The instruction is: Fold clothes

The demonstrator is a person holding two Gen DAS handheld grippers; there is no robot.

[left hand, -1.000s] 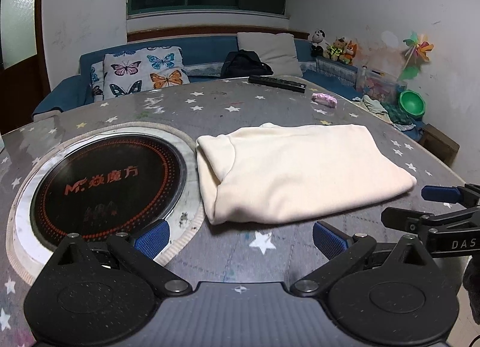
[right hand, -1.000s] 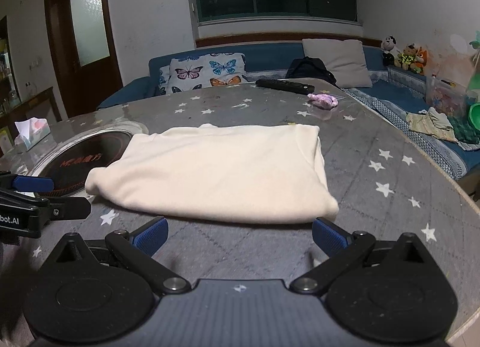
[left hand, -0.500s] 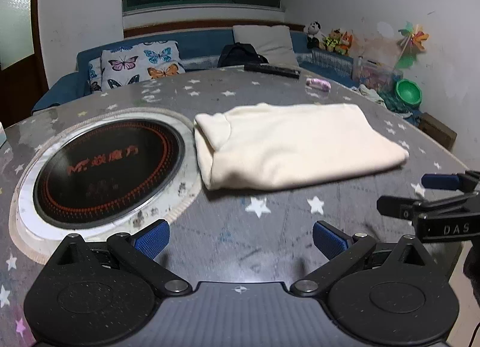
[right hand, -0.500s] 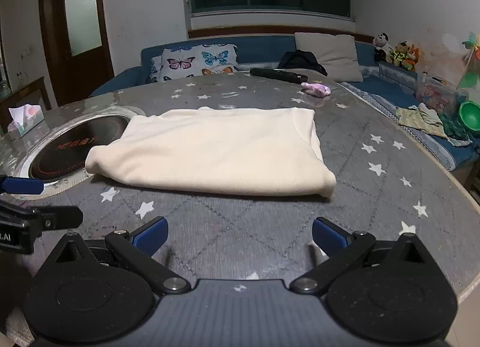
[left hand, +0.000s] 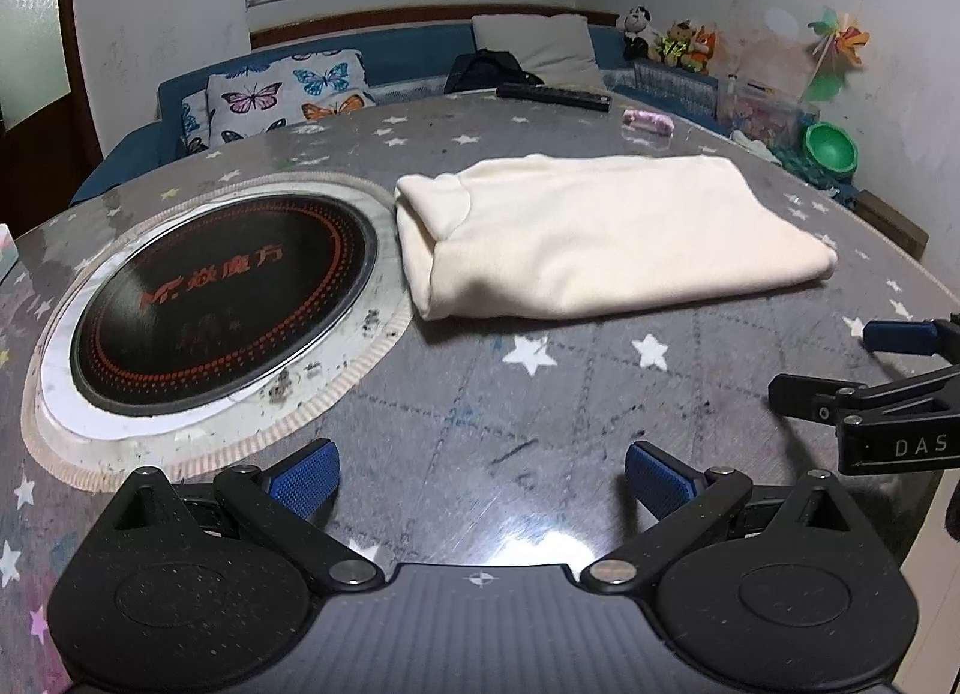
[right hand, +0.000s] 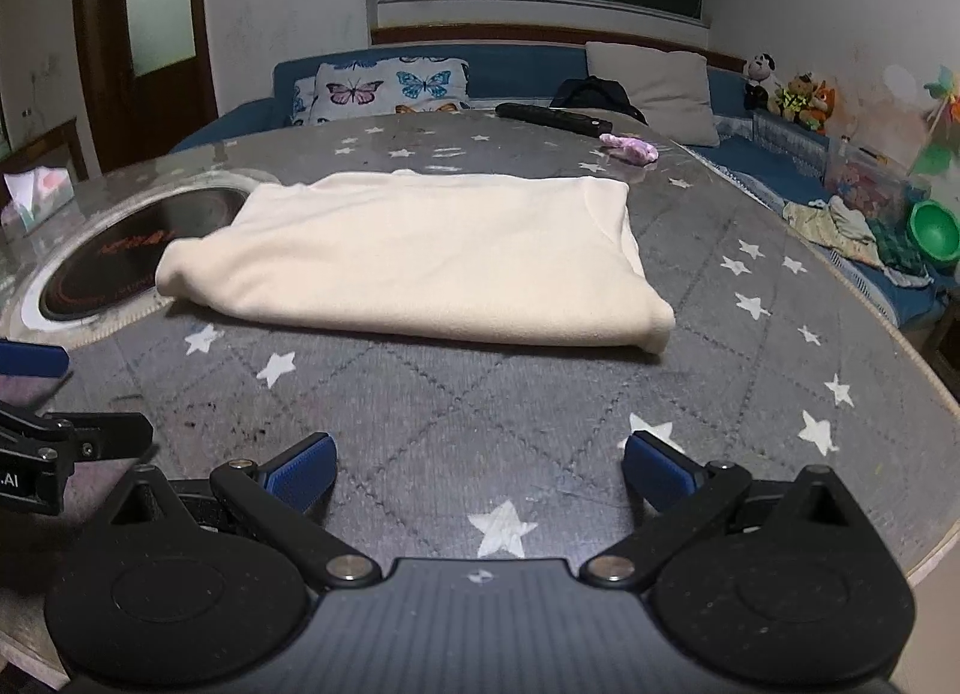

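Observation:
A cream garment point(left hand: 600, 232) lies folded into a flat rectangle on the round star-patterned table point(left hand: 480, 406); it also shows in the right wrist view point(right hand: 420, 256). My left gripper point(left hand: 480, 481) is open and empty, held back over the table's near part, well short of the garment. My right gripper point(right hand: 477, 475) is open and empty, also back from the garment's near edge. Each gripper's fingers show at the side of the other's view: the right one point(left hand: 888, 364) and the left one point(right hand: 36, 394).
A round black induction cooktop point(left hand: 216, 298) is set in the table left of the garment. A black remote point(left hand: 552, 93) and a small pink item point(left hand: 648, 122) lie at the far edge. A blue sofa with cushions stands behind. The table's right edge point(right hand: 900, 334) is near.
Both grippers have drawn back from the folded garment toward the table's near edge, staying open. The garment has not moved.

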